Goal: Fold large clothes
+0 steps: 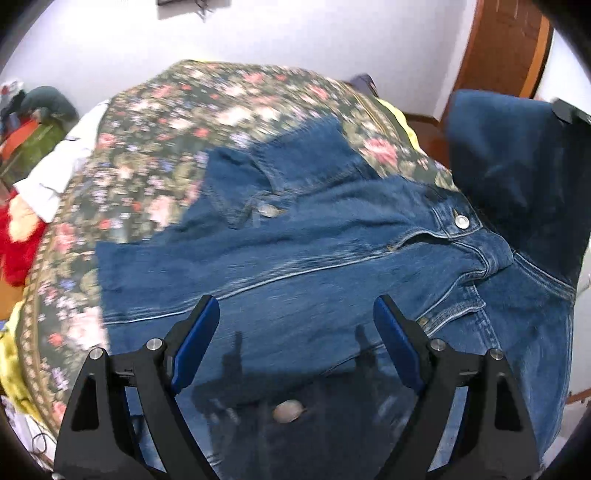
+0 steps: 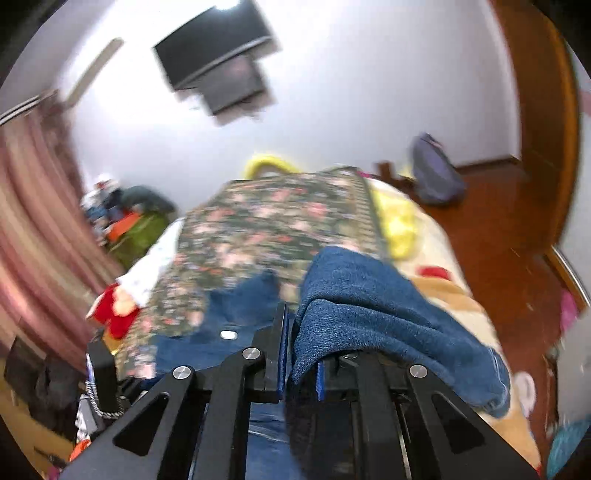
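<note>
Over bed (image 1: 122, 155) | right gripper (image 2: 295, 332) pinches denim jacket (image 1: 314, 258) edge

Denim jacket (image 1: 314, 258) on floral bedspread (image 1: 221, 96), apparently a bed.

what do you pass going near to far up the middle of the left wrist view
left hand-held gripper with its jaws open, then the denim jacket spread flat, then the floral bedspread, then the white wall.
</note>
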`<state>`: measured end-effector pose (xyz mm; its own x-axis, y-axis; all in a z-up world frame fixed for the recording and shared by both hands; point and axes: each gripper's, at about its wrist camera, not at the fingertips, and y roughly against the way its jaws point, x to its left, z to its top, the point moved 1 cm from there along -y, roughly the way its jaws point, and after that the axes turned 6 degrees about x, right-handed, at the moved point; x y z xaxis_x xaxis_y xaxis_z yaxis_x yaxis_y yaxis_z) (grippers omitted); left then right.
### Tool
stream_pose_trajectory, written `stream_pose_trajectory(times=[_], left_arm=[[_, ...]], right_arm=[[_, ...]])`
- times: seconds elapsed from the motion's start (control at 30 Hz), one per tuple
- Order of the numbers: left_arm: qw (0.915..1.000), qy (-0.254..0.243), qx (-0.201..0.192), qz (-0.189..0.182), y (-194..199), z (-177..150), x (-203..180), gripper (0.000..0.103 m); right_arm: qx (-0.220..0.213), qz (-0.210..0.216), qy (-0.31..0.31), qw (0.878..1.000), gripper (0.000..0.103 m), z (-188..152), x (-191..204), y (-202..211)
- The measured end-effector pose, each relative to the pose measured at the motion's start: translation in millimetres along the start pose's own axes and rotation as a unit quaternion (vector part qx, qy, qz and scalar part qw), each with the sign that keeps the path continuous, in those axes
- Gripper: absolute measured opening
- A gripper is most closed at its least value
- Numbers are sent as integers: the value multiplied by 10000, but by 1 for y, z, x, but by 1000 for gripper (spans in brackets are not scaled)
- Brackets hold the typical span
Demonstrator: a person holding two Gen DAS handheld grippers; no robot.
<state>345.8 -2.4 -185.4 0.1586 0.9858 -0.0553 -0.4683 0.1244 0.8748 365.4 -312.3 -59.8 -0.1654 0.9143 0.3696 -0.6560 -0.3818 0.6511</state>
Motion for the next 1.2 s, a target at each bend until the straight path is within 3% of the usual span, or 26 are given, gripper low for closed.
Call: stream_pose_trajectory(times=[0.13, 0.27, 0.4, 0.57, 0.87, 1.2], left_arm=[[9994, 178, -216, 214, 26, -17, 29, 85], [9985, 353, -239, 347, 41, -37, 55, 85], [9980, 393, -113, 486, 41, -59, 69, 85], [9982, 331, 113, 490, 33, -74, 66, 85], [9995, -23, -36, 322, 39, -59, 25, 85], [9976, -597, -262, 230, 49, -30, -30, 85]], right_arm=[[300, 332, 443, 9980, 9, -4, 64, -38], [972, 311, 591, 9930, 10, -29, 97, -93], [1858, 177, 397, 9816, 10, -70, 91, -143], [3106, 102, -67, 9505, 10, -110, 65, -183], [3345, 439, -233, 9411, 10, -108, 50, -149], [3216, 982, -681, 9393, 11, -122, 22, -104]])
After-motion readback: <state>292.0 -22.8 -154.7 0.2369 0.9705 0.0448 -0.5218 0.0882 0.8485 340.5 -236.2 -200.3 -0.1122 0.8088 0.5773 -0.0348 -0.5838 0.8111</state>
